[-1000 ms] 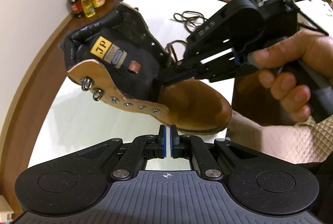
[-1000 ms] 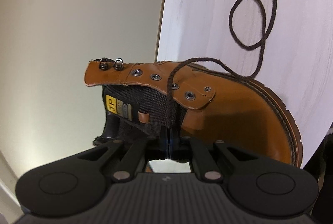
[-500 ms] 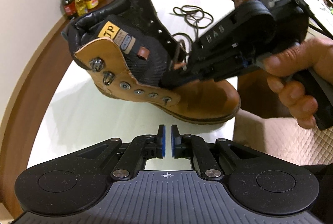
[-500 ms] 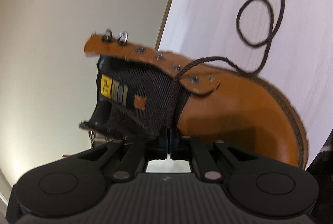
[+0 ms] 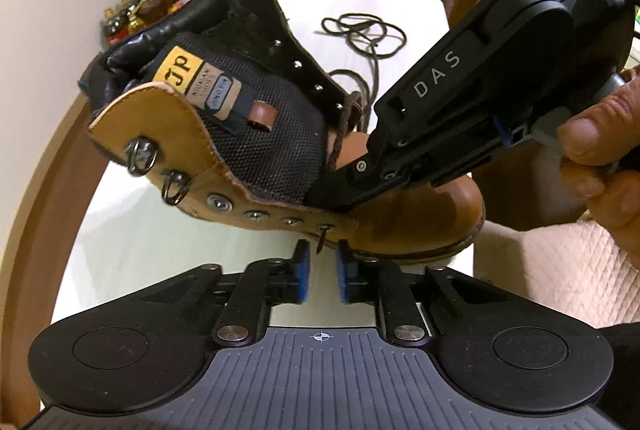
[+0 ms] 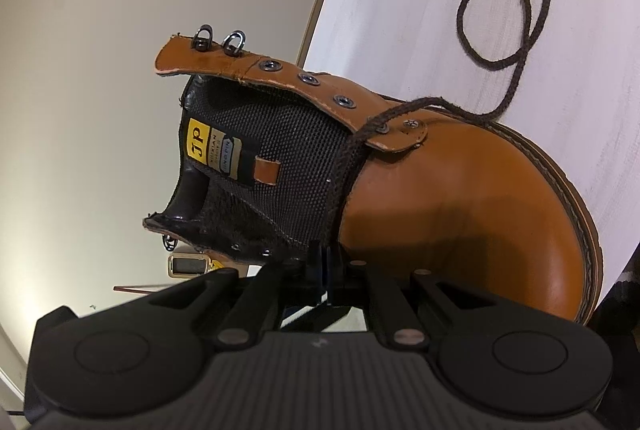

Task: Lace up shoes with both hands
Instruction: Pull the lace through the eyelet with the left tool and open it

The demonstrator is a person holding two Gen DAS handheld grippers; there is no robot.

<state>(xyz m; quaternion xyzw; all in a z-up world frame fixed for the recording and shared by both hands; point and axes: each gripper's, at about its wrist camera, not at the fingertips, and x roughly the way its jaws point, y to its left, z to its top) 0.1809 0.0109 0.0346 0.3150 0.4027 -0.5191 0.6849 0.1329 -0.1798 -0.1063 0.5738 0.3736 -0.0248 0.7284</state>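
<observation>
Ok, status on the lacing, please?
Left gripper closing, lace tip between its jaws. Right gripper shut on lace. Boot tilted, nothing blocking.

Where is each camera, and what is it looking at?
Left wrist: sits on the left gripper, looks down at the boot over the table; shows the right gripper and a hand.
Right wrist: sits on the right gripper, looks across the boot's tongue; only its own gripper shows.
Both share boot, lace, table.
</observation>
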